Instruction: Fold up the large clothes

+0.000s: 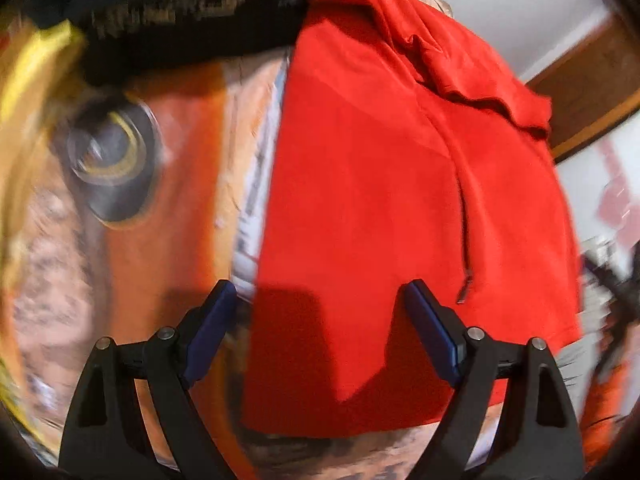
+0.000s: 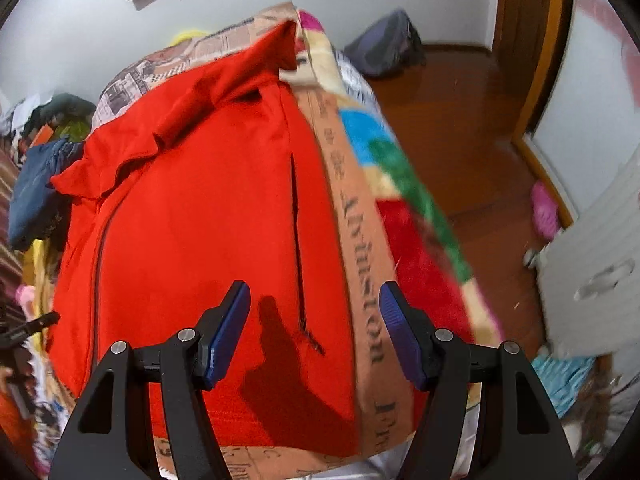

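A large red garment [image 1: 380, 208] with zip pockets lies spread flat on a bed; the right wrist view shows the same red garment [image 2: 200, 220] with its hood or collar bunched at the far end. My left gripper [image 1: 320, 292] hangs open above the garment's near left corner, blue pads wide apart, nothing between them. Over the garment's near right edge, beside a pocket zip [image 2: 298, 240], my right gripper [image 2: 314, 296] is also open and empty. Both cast shadows on the cloth.
The bed carries a patterned orange and newsprint blanket [image 2: 360, 280]. A dark blue garment [image 1: 180, 12] lies at the far left, and blue clothing [image 2: 32, 196] piles by the bed's left side. Wooden floor [image 2: 460, 128], a door frame and a white cabinet [image 2: 592, 264] stand to the right.
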